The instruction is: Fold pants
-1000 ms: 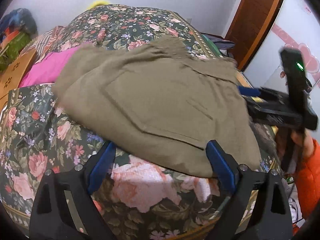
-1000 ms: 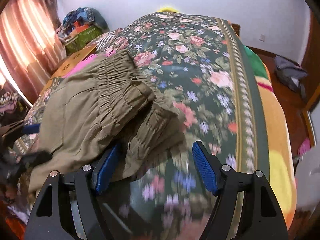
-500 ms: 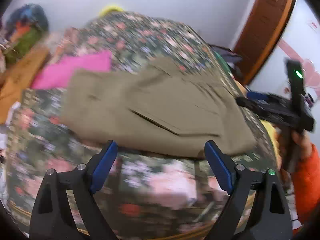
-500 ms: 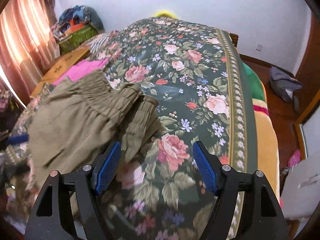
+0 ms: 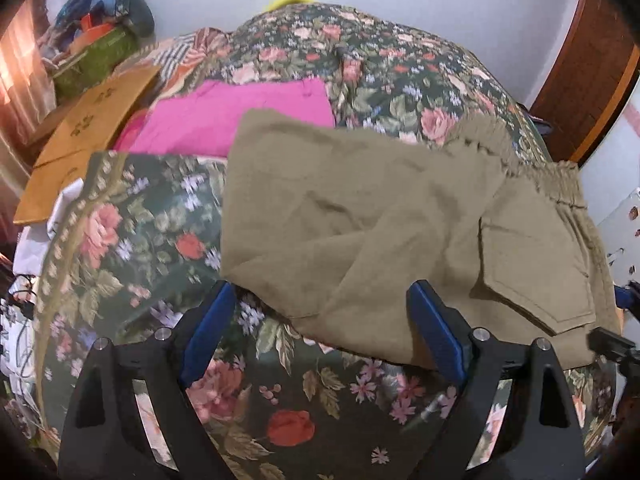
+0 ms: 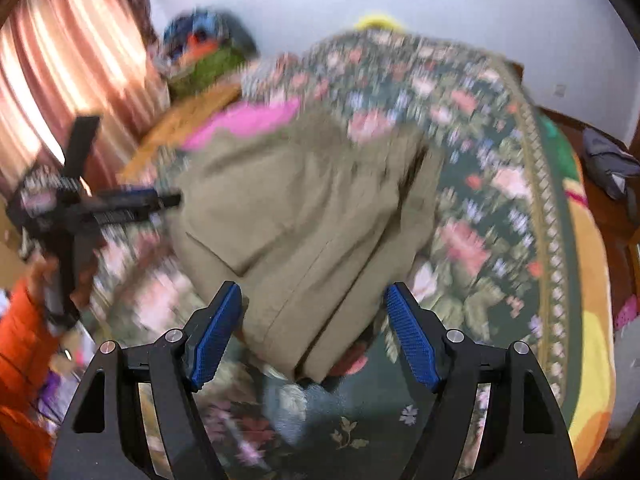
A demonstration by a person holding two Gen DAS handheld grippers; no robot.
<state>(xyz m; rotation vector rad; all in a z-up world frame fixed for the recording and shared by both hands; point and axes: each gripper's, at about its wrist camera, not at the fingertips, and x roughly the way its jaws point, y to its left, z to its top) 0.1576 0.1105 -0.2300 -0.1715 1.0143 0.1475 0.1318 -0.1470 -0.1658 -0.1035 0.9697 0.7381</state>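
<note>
Pants [image 5: 400, 216] lie folded on the bed [image 5: 132, 240], both claws, left [image 5: 320, 336] and right [image 6: 314, 332], wide open, holding nothing; risk: a one-layer pinch drags the soft stack and undoes the fold.

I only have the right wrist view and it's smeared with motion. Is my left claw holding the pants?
Observer: No. In the left wrist view the left claw is open, and the olive pants lie loose on the floral bedspread.
Operator: Where's the waistband?
Observer: The gathered waistband is at the right end of the pants in that view.
Operator: Anything beside the pants?
Observer: A pink cloth lies just behind them, partly under their far edge.
</note>
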